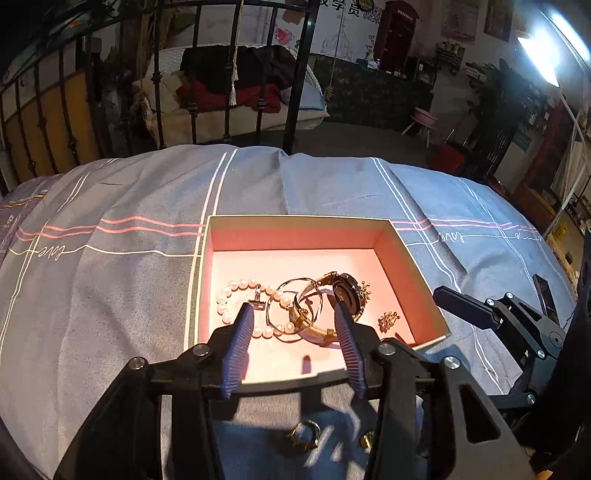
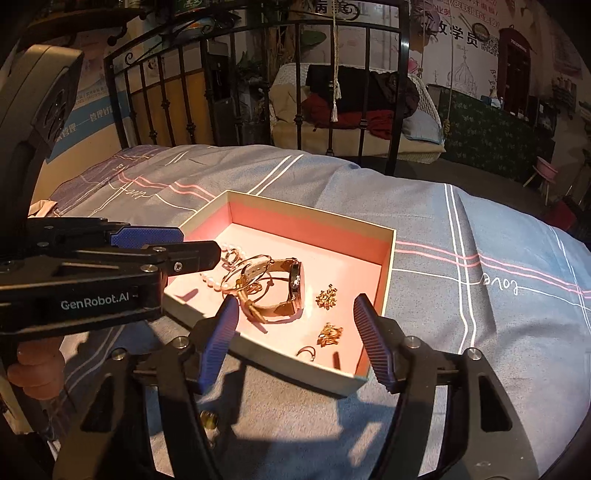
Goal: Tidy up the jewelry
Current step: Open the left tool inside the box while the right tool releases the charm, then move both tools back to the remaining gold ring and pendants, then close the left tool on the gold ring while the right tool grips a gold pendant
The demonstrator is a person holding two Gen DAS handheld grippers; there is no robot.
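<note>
We see both grippers, left and right, jaws released and empty, poised over the box's near rim; jewelry lies inside, two rings outside on the bed.

left tongs body: "GenRobot.AI" in white, easy to read
bedsheet: "love" in white cursive, shows upside down in both views, a few spots
back wall poster: big Chinese characters, "学员" is about all I can make out
red booth: sign on top, too small to read
</note>
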